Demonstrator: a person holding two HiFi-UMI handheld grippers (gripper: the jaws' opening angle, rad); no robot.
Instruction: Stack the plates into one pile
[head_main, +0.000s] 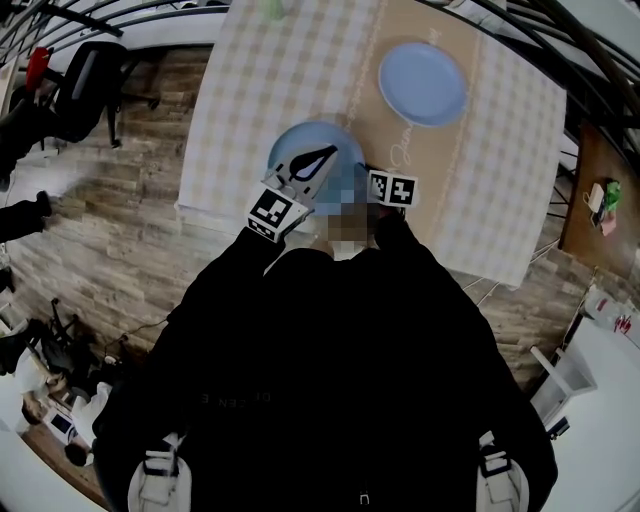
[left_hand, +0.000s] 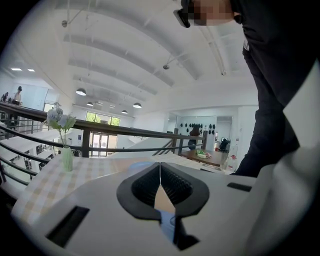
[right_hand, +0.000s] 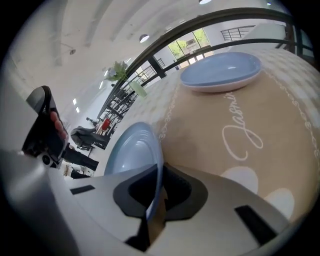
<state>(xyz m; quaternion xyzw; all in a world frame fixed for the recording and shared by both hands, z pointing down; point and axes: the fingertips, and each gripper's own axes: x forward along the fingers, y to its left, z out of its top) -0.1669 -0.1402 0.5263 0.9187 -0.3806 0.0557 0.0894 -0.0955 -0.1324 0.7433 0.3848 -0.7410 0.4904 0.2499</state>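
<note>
Right claw (right_hand: 159, 174): pinching rim of near pale-blue round glazed plate (right_hand: 129, 150); pick-up step, apparently; next, likely carry onto far matching plate (right_hand: 222, 70).

Open-plan hall, mezzanine level: railing (left_hand: 100, 131) at 12 o'clock, office chair (head_main: 85, 85) at 10 o'clock, vaulted ceiling (left_hand: 125, 55), checked tablecloth (head_main: 260, 90).

Two blue plates: near plate (head_main: 342, 142), far plate (head_main: 422, 83); two tongs: left tongs (left_hand: 160, 169), right tongs (right_hand: 159, 175); one vase (left_hand: 67, 159).

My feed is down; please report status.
Right gripper shut on rim of near round blue plate. Left gripper shut, empty. Second blue plate apart, nothing between.
</note>
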